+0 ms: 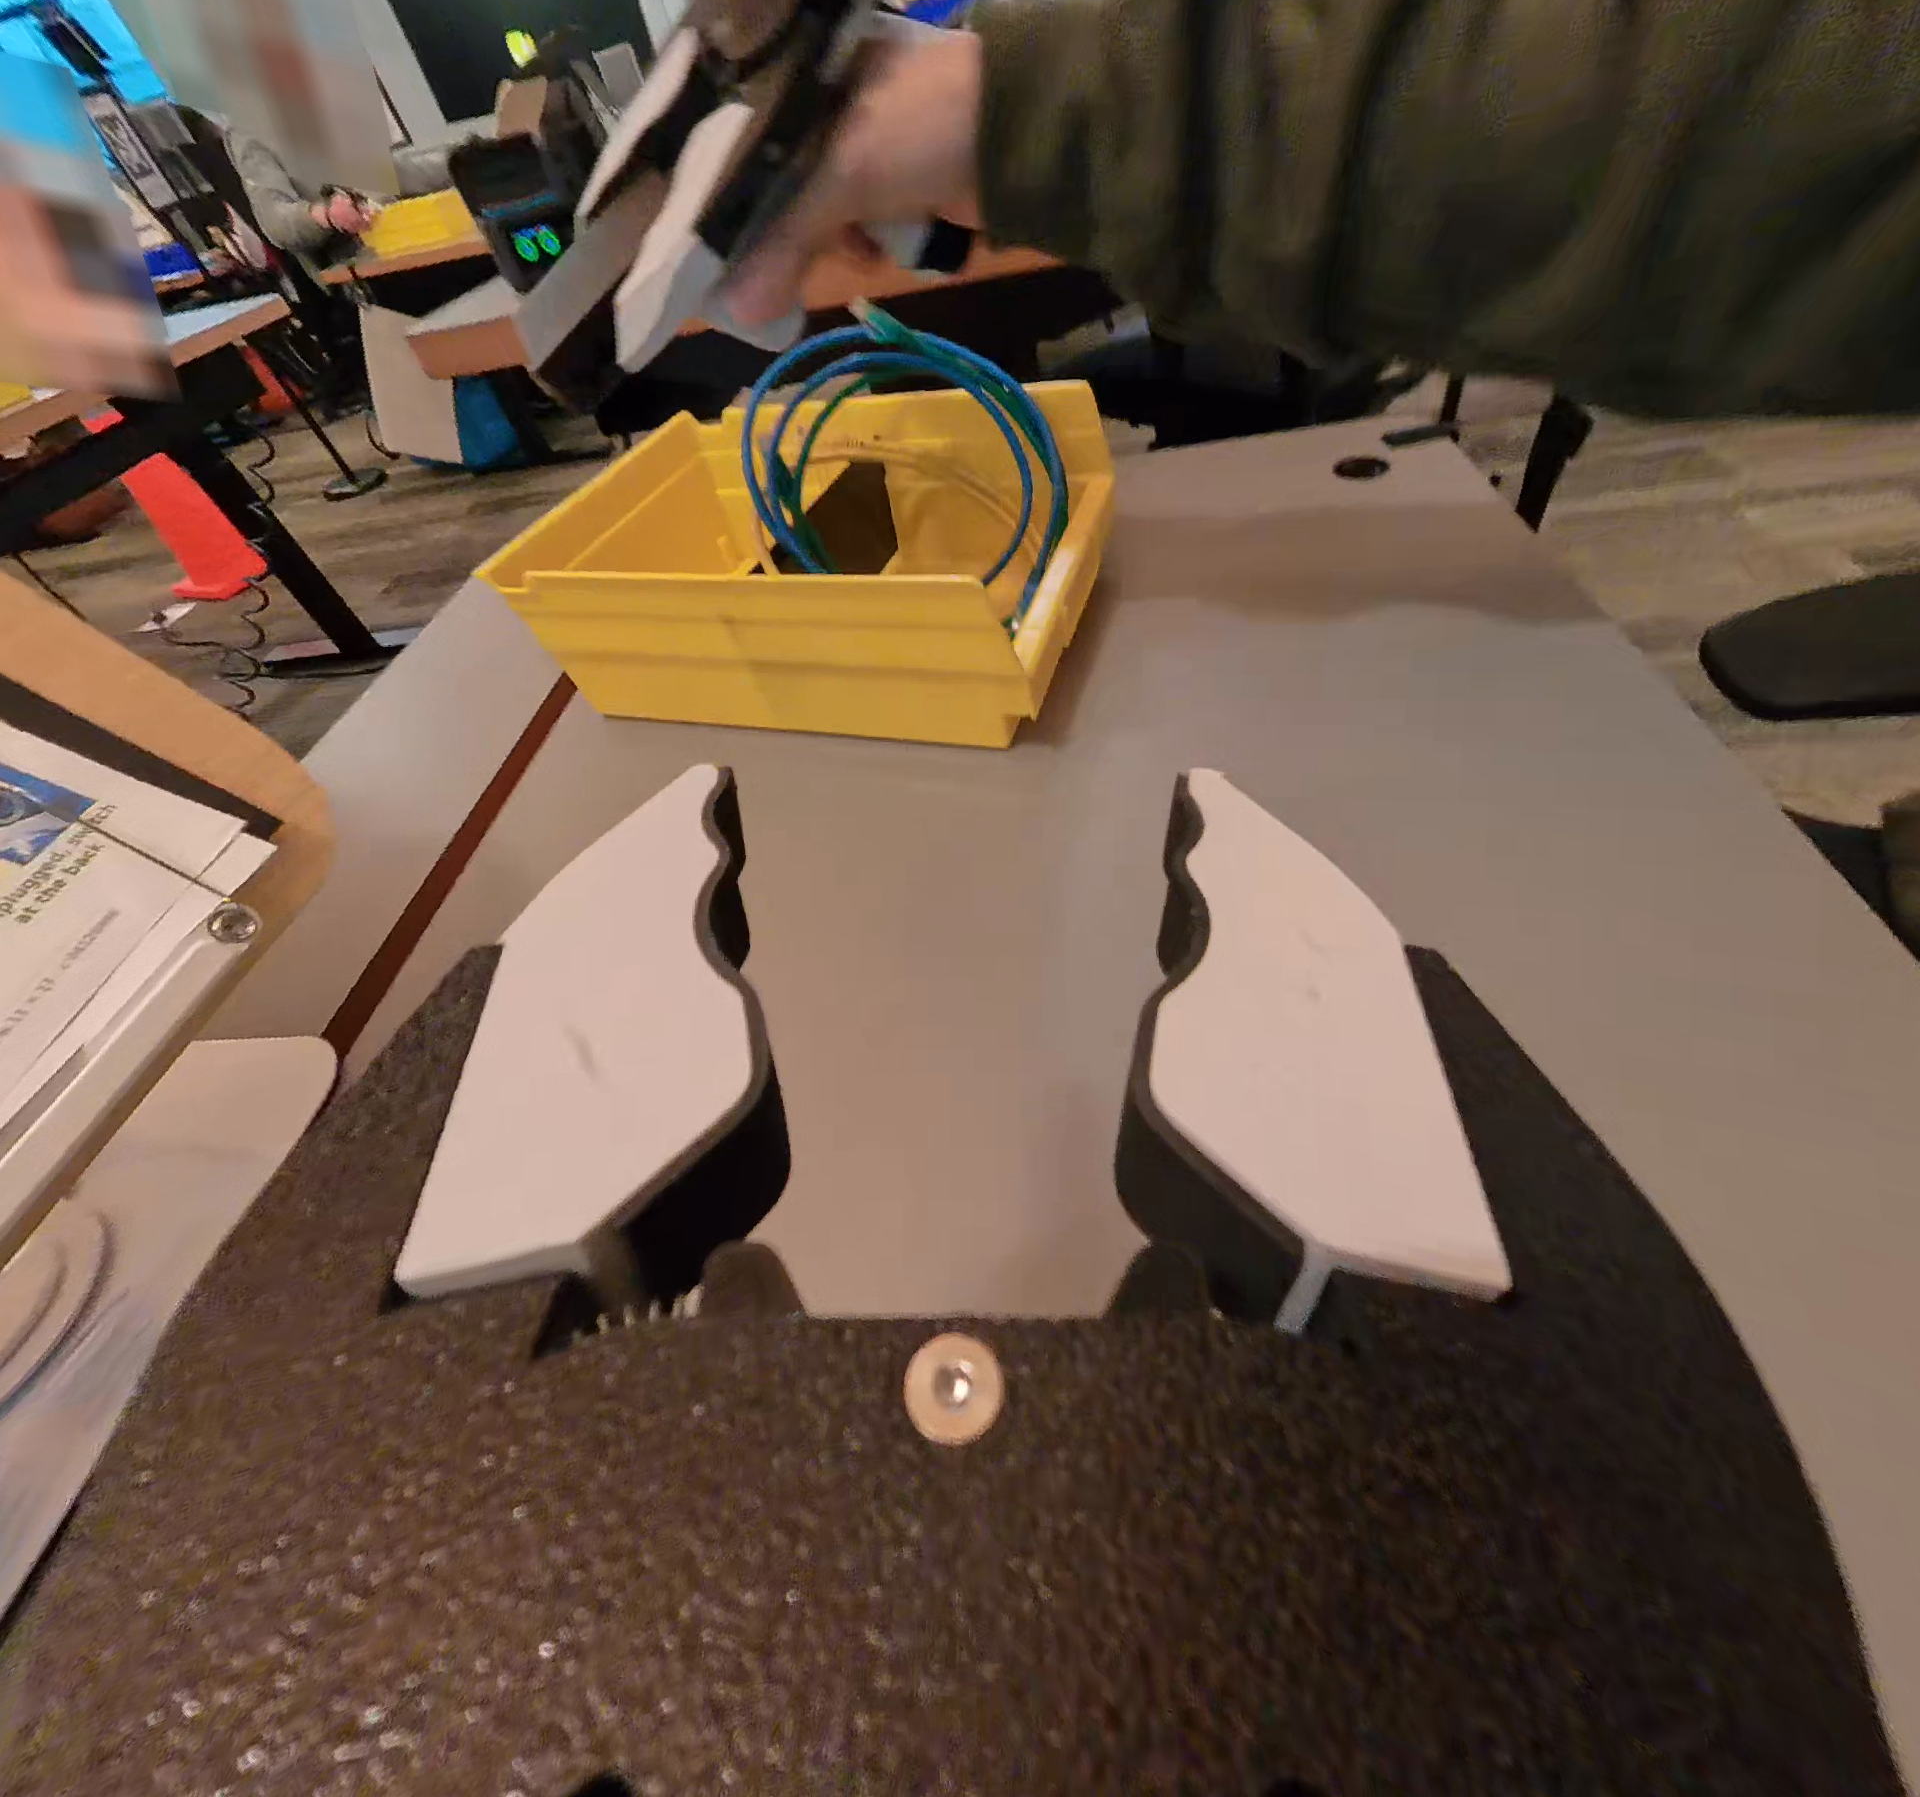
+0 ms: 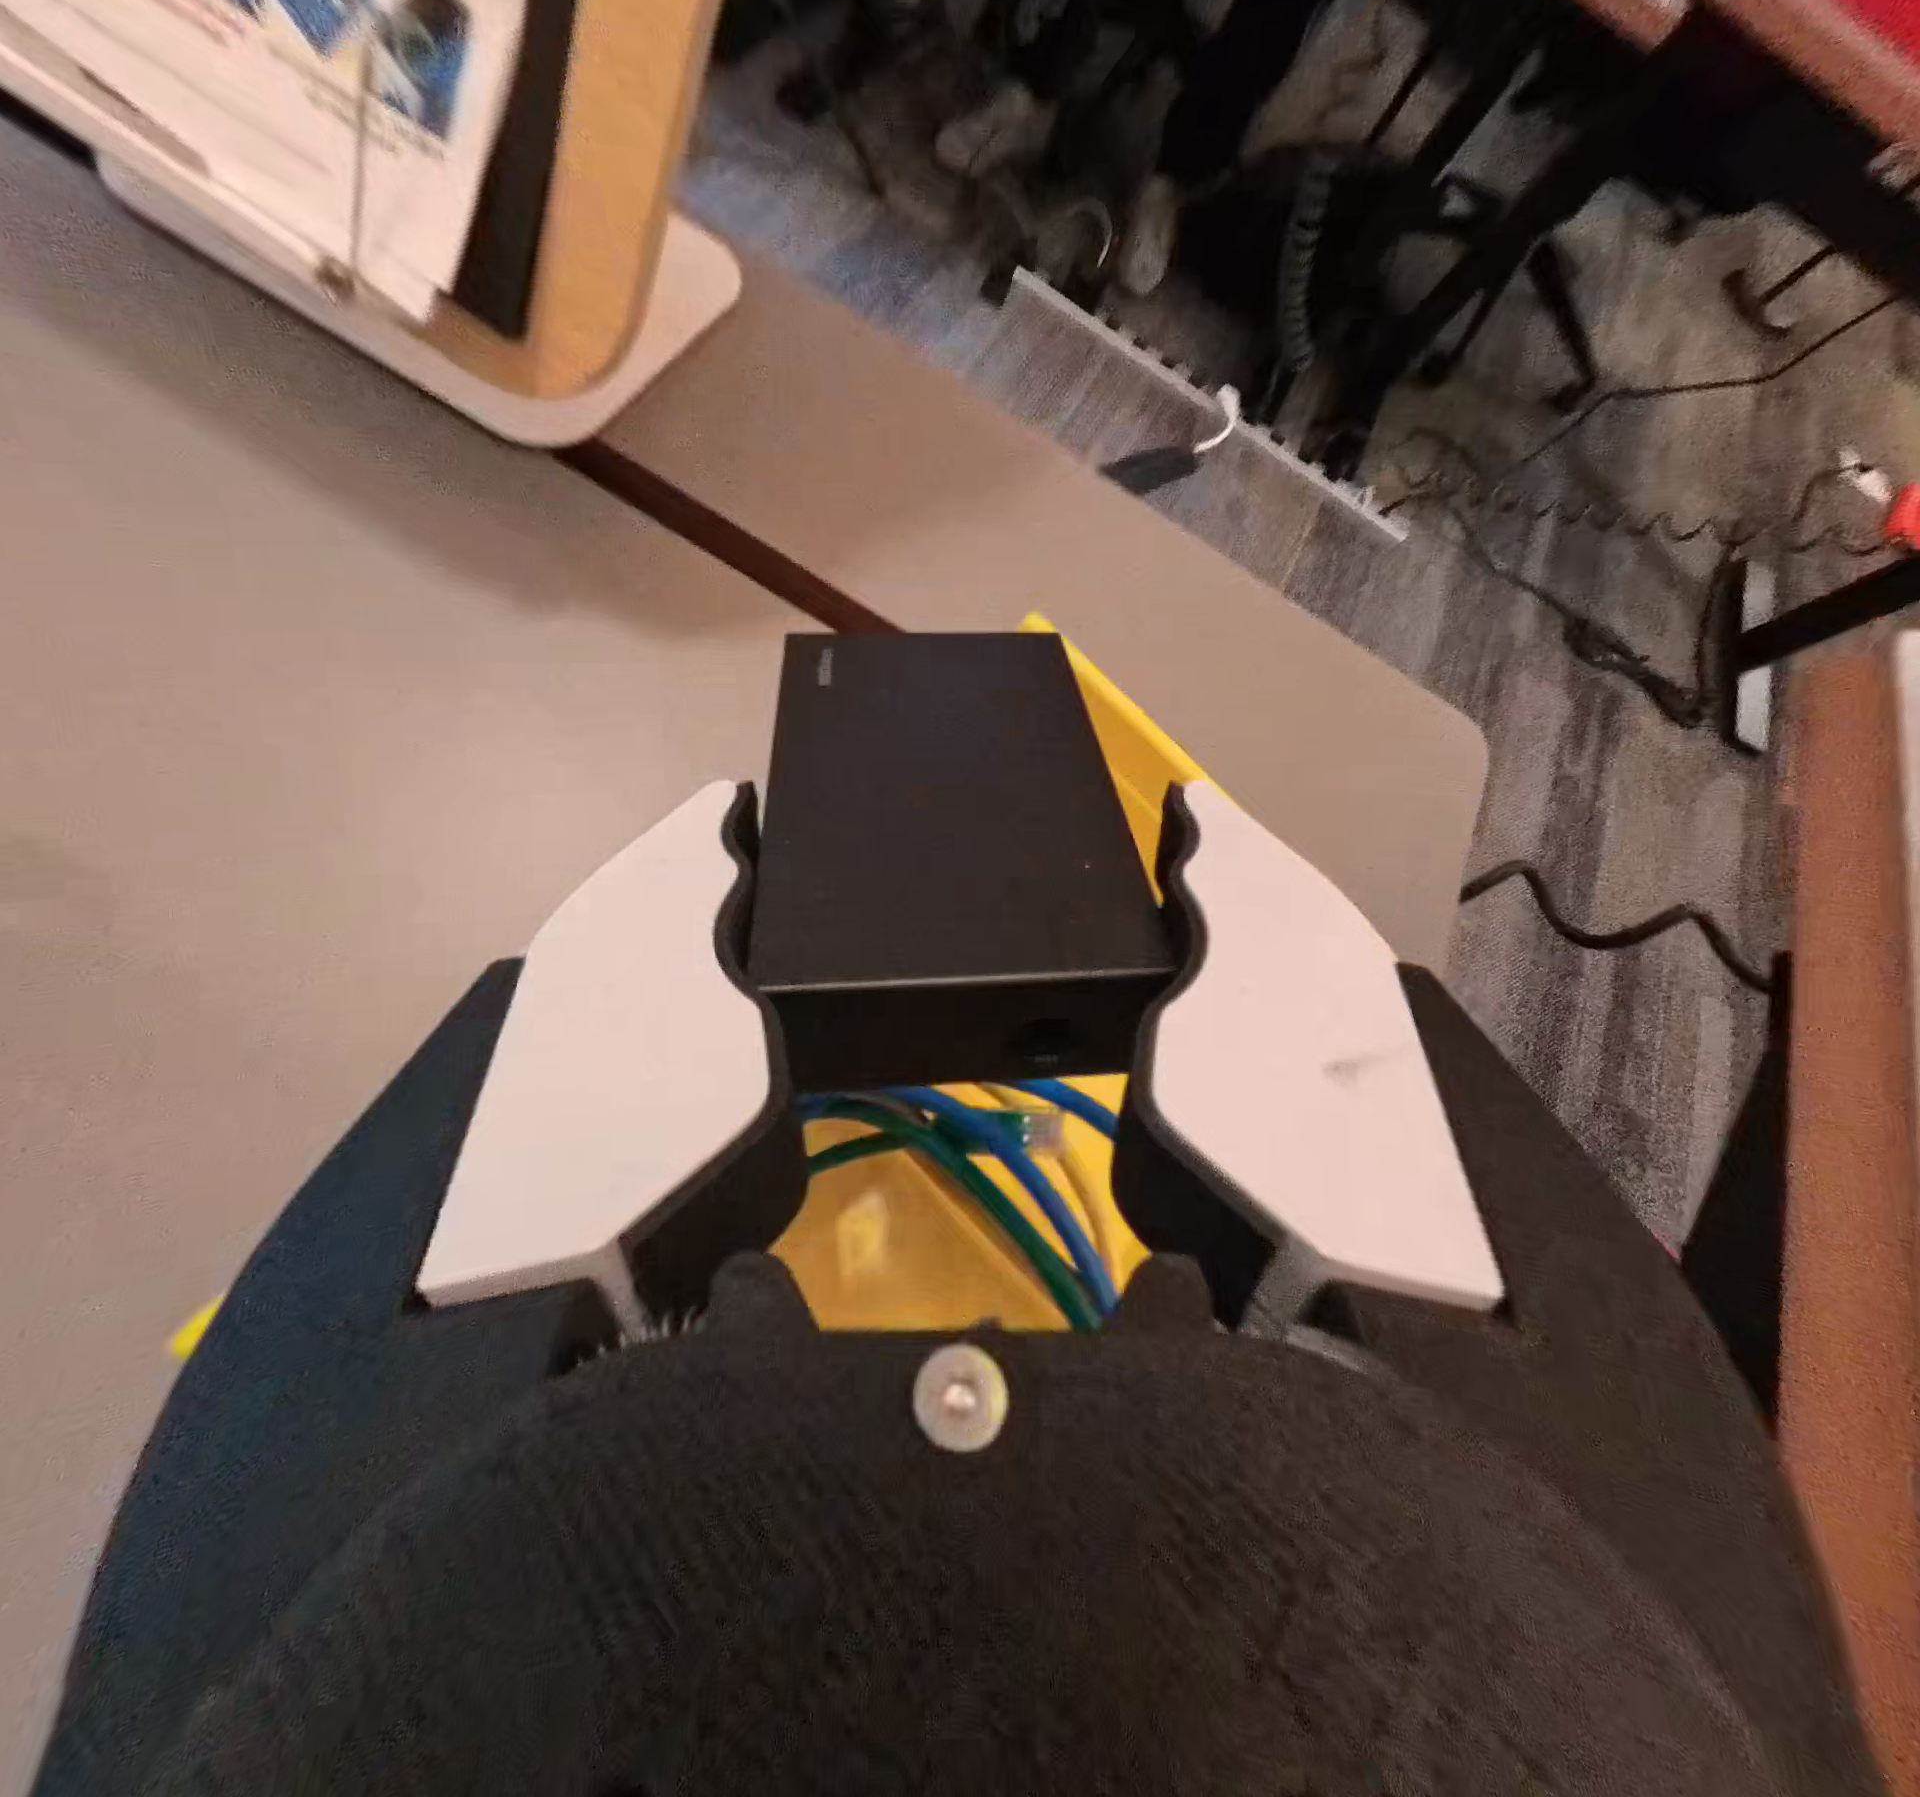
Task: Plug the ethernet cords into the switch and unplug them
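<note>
My left gripper (image 1: 951,791) is open and empty, low over the grey table (image 1: 1299,667). Ahead of it stands a yellow bin (image 1: 790,646) holding looped blue cords (image 1: 1023,469) and a green cord (image 1: 904,334). My right gripper (image 2: 956,802) is shut on a black switch (image 2: 935,833) and holds it in the air above the bin (image 2: 1127,750). The blue cords (image 2: 1023,1165) and the green cord (image 2: 966,1197) lie below it. In the left wrist view the right gripper (image 1: 597,334) shows blurred above the bin's far left, held by a hand in a green sleeve (image 1: 1403,137).
A wooden stand with printed sheets (image 1: 94,916) stands at the table's left, and it also shows in the right wrist view (image 2: 582,137). A black chair part (image 1: 1818,646) is off the right edge. The floor beyond the table edge has cables (image 2: 1558,521).
</note>
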